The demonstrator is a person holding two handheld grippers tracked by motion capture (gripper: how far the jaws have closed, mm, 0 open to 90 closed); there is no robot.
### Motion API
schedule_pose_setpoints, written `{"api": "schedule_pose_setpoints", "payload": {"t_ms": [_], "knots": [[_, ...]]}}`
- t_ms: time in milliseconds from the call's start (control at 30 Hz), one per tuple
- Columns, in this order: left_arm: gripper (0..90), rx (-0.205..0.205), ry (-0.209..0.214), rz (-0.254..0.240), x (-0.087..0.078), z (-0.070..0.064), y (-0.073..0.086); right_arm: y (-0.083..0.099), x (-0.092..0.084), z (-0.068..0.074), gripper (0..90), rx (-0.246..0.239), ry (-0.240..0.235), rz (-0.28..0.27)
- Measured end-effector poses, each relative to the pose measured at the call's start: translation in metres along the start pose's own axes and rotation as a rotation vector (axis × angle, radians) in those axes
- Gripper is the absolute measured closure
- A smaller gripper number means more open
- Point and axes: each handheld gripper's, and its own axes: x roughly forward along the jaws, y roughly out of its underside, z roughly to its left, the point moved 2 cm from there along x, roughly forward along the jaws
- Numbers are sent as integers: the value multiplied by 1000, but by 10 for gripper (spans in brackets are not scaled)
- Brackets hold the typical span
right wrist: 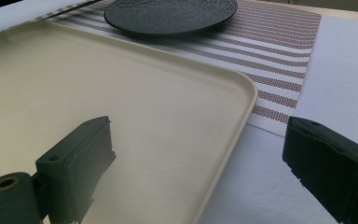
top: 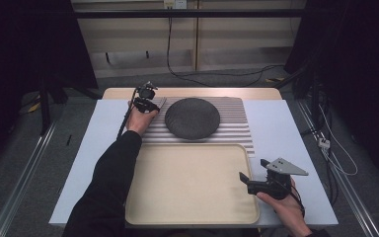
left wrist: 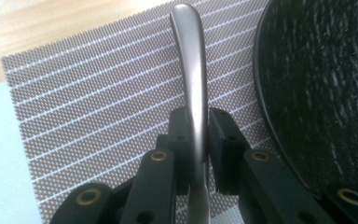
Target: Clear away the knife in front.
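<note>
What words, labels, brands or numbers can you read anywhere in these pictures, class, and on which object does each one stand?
None: no readable text in any view.
The metal utensil handle, dark plate, striped placemat, cream tray and both the left gripper and right gripper carry no lettering.

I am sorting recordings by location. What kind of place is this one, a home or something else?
Probably a lab or recording studio, not a home. The table stands between black curtains, metal rails run along the floor, and loose cables trail behind. The placemat, plate and tray look staged.
</note>
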Motion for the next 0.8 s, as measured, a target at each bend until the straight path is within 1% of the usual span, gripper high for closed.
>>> {"api": "schedule_pose_setpoints", "payload": {"t_ms": [167,200,267,300,433,500,567,700,733,800], "knots": [[799,7,7,-3,-8,-1,-1,0,0,0,82,-2,0,-1],[799,15,10,2,-10,-1,-1,0,1,0,82,-2,0,0],[798,11,21,-5,-15,-1,-1,0,1,0,82,-3,0,-1],[799,13,19,-12,-17,-2,-1,0,1,0,82,-4,0,-1],[799,18,31,-23,-25,-5,1,0,0,1,82,-5,0,0],[799,26,26,-22,-29,-6,2,0,-1,1,82,-7,2,-2],[798,28,43,-25,-33,-7,3,0,-1,1,82,-7,3,-4],[799,39,47,-31,-41,-10,6,0,-2,0,82,-6,6,-6],[798,47,46,-30,-43,-10,6,0,-2,1,82,-6,6,-5],[799,41,53,-33,-45,-12,8,0,-2,1,82,-8,6,-6]]}}
